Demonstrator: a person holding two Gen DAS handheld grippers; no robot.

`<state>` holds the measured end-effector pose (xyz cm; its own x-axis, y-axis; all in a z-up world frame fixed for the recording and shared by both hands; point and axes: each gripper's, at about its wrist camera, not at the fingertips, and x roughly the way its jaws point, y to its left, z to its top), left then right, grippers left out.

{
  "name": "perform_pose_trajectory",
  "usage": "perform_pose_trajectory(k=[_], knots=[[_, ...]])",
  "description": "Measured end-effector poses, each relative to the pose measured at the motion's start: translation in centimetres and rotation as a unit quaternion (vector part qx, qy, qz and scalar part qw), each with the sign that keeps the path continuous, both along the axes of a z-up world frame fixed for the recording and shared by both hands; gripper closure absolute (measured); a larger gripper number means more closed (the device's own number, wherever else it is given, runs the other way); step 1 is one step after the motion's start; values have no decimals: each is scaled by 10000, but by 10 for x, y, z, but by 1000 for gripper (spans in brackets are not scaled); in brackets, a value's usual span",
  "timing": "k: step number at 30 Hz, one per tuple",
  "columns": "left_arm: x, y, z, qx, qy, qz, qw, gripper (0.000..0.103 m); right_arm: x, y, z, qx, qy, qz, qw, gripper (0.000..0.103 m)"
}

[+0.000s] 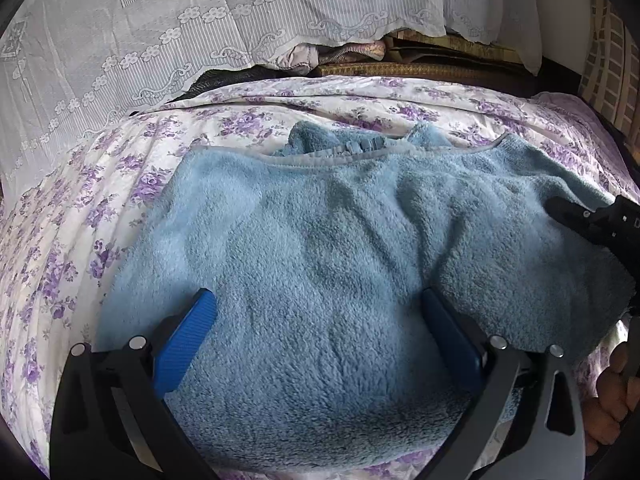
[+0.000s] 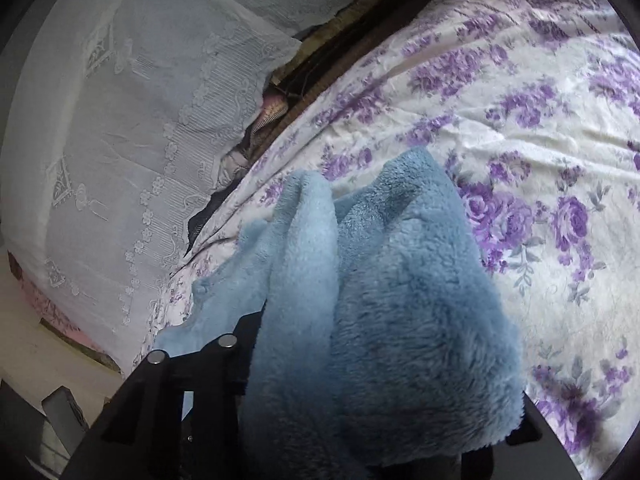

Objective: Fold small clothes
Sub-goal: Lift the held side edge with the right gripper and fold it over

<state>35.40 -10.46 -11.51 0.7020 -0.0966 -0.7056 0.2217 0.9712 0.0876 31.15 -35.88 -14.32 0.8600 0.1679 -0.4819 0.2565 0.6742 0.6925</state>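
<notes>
Centre frame, blue fleece garment lies on floral bedsheet. Left gripper spread wide, apparently pinning its lower part; right gripper clamps a raised fold, presumably for folding over.

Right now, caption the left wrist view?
Open left gripper straddles blue fleece garment on floral bedspread.

My left gripper has bright blue ribbed pads on black arms. Between them lies a pale blue fluffy garment, its trim a lighter blue. Under the garment the bedsheet is cream, printed with purple roses and grey-green leaves. Beyond the sheet hangs a white lace cloth with flower borders and fine stripes.
</notes>
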Motion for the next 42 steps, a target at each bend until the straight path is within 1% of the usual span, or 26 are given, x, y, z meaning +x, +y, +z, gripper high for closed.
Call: perform_pose_trajectory(k=[4,7,10,12,16,18,19,21,22,23,25,28,31,34,38,42], knots=[[-6,5,9,13,-171,49,9998,4,-5,4,10,-86,-101,38,9999,64],[-7,15,16,83,-183,88,9998,4,-7,9,19,-343,-125,106,9993,65],[-2,40,26,279,-287,317,9987,4,-9,14,26,-524,-153,143,9984,65],[3,67,31,284,-325,536,9976,4,-9,16,31,-606,-181,171,9978,65],[11,122,30,50,-191,829,9964,4,-9,24,40,-786,-248,227,9963,65],[23,144,20,-242,81,1057,9941,4,-10,31,47,-979,-291,250,9945,65],[33,152,13,-500,352,1140,9916,4,-11,34,50,-1060,-310,257,9936,65],[39,159,5,-836,575,1175,9879,4,-12,41,57,-1218,-352,248,9916,65],[39,160,4,-881,581,1206,9871,4,-12,45,60,-1297,-363,251,9906,65],[38,159,5,-838,534,1205,9877,4,-12,49,63,-1371,-369,256,9895,65],[32,152,9,-557,293,1211,9906,4,-11,55,67,-1466,-363,274,9882,65],[26,139,11,-131,43,1194,9927,4,-8,67,73,-1633,-312,315,9856,66],[22,137,16,25,-68,1161,9932,4,-5,75,79,-1672,-307,332,9849,66],[26,142,18,-114,6,1189,9928,4,-1,85,87,-1713,-352,364,9839,67],[29,155,19,-407,154,1266,9910,4,2,102,95,-1921,-391,390,9798,69],[32,162,20,-550,202,1315,9896,4,5,113,101,-1906,-419,420,9799,70]])
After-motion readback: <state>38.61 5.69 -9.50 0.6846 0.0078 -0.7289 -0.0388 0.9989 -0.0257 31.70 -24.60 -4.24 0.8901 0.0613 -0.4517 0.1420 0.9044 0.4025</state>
